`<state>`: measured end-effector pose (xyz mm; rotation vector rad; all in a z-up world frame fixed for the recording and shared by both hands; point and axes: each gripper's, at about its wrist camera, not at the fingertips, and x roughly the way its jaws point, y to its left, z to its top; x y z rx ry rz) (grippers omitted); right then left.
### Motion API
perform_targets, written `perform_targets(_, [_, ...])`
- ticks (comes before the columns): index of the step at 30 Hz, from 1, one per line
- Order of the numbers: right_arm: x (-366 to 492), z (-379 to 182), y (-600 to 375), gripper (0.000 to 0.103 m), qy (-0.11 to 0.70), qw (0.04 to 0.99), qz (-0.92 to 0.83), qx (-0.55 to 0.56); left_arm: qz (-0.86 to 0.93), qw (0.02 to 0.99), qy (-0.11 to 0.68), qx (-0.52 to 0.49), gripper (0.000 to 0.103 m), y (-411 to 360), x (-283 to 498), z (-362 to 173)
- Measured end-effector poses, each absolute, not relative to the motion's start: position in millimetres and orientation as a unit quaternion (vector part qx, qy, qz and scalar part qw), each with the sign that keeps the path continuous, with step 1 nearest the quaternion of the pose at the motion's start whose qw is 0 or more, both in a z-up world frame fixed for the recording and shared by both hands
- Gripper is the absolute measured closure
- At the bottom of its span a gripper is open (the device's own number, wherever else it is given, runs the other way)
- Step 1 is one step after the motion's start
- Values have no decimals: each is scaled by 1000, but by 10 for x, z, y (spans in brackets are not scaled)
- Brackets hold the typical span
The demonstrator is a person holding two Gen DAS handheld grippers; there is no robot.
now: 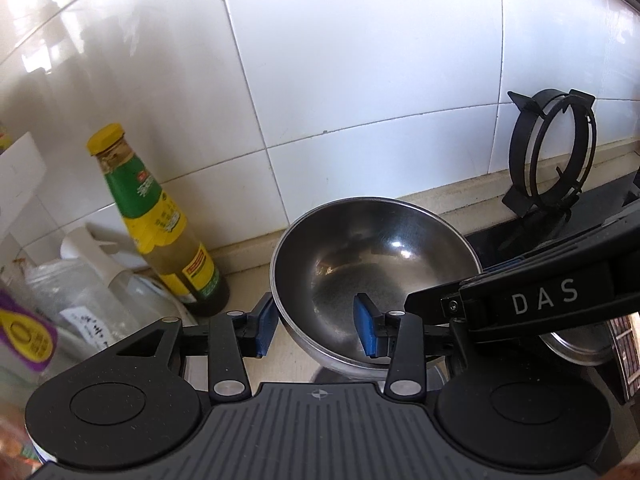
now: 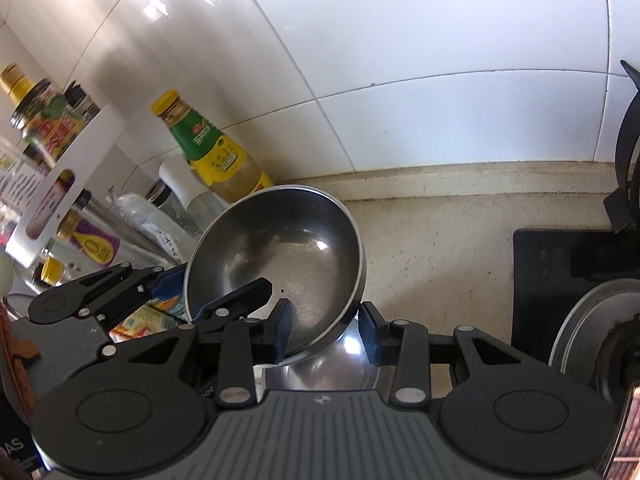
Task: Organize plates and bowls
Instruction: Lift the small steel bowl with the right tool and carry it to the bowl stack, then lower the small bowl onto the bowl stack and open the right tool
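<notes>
1. Both my grippers are on the same steel bowl (image 1: 372, 276). My left gripper (image 1: 320, 326) has its fingers straddling the bowl's left rim, 1 pad outside and 1 inside. The gap looks wide, so I can't tell if they're actually clenched or just parked around the edge.
2. Same story for my right gripper (image 2: 326, 330): 1 pad is inside the near rim, the other sits out past it. Can't tell if it's pinching either.
3. The bowl is tilted and up off the desk (image 2: 432, 240), right above a second steel bowl (image 2: 336, 368) underneath. My guess is it's being nested or lifted out, so the task looks mid-way at best.
4. Room-wise it's tight on the left. A sauce bottle (image 1: 160, 220) and a clutter of jars stand just beside the bowl.
5. To the right there's open desk, then the black stove top (image 2: 560, 264) and a pot stand (image 1: 550, 152) leaning on the tiles. The wall behind is near.
</notes>
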<state>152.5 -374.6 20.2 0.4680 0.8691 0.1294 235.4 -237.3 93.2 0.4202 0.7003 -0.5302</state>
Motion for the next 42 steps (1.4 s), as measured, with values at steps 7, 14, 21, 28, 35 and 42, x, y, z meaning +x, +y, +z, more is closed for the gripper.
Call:
perform_targets(7, [1382,151,-3623,50,425,876,63,219,-251,883,342,199,54,-2248,2168,898])
perform_targets(14, [1304,51,-3516,50,438,870,65,216,-250,880,353,195,54,-2140,2042,793])
perform_targets(21, [1316,-64,-3451,50,450,864,67,216,-245,877,369,189,54,-2056,1998,648])
perform_targets(28, [1325,-134,-3439,50,461,859,63,215,-243,872,383,183,54,-2040,2023,537])
perform_targets(35, [1316,-150,-3456,50,464,857,61,216,-243,871,386,184,54,-2058,2012,494])
perform_targets(42, [1323,-169,-3448,50,466,857,62,213,-240,871,387,183,54,-2054,2013,485])
